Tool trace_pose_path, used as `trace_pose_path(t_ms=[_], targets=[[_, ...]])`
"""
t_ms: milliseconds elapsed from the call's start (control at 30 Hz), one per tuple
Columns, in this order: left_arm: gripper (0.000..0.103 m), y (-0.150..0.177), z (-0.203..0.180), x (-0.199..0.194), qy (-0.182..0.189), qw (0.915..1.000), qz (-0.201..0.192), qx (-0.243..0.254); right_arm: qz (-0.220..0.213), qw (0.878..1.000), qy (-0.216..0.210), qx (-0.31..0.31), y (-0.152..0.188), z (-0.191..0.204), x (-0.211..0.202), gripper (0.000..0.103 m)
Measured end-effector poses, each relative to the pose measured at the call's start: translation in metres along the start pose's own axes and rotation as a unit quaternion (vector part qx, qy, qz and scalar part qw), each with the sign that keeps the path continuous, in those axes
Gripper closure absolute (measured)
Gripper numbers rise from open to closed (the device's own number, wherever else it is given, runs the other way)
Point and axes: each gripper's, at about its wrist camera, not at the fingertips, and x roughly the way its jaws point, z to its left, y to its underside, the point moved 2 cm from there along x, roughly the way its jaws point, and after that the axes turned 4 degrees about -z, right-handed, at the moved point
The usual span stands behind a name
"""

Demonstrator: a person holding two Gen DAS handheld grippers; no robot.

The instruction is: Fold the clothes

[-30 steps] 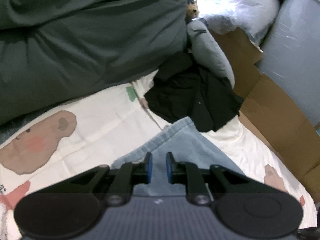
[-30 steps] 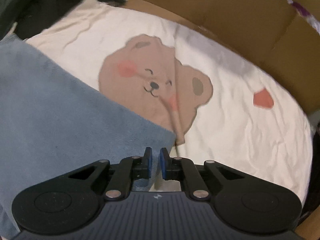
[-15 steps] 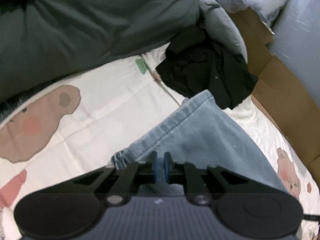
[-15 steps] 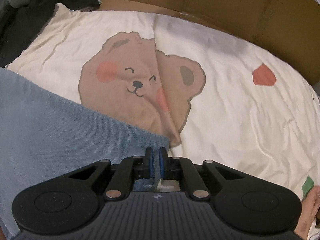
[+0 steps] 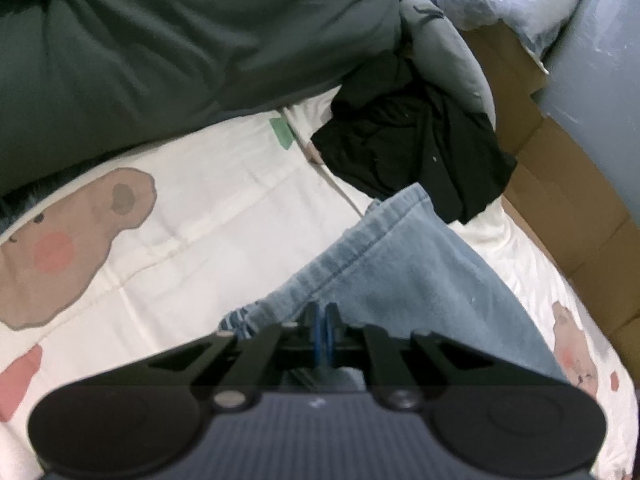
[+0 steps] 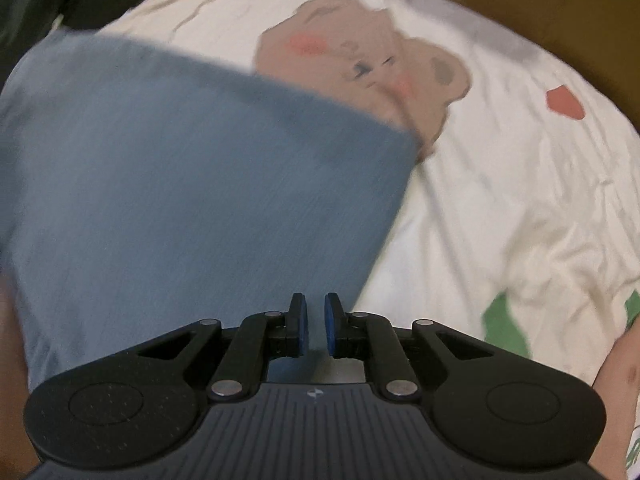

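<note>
Light blue jeans (image 5: 400,272) lie on a cream bed sheet (image 5: 220,208) printed with bears. Their stitched hem runs up to the right from my left gripper (image 5: 322,320), which is shut on the denim at the hem's near corner. In the blurred right wrist view the jeans (image 6: 180,168) fill the left half. My right gripper (image 6: 315,320) sits at their right edge, its blue pads a narrow gap apart with denim pinched between them. The far denim corner lies well ahead of it, by the bear print.
A black garment (image 5: 412,160) is heaped just beyond the hem, with a grey cushion (image 5: 444,52) behind it. A dark green duvet (image 5: 180,48) covers the far left. Cardboard (image 5: 568,200) walls the sheet's right side. A person's bare skin (image 6: 616,380) shows at the lower right.
My left gripper sank onto the hem and its jaws closed on the denim. My right gripper moved sideways, so more denim fills its view and the corner lies farther from its pads.
</note>
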Motion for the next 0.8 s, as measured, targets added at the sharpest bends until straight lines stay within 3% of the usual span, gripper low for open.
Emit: trace_pose_path(t_ms=[533, 800], targets=[[0.098, 0.003, 0.002, 0.002, 0.006, 1.0000, -0.003, -0.006, 0.045, 0.998, -0.027, 0.019, 0.073, 0.026, -0.033, 0.093], [0.098, 0.003, 0.002, 0.002, 0.003, 1.0000, -0.003, -0.006, 0.038, 0.999, -0.036, 0.003, 0.072, 0.031, -0.046, 0.093]])
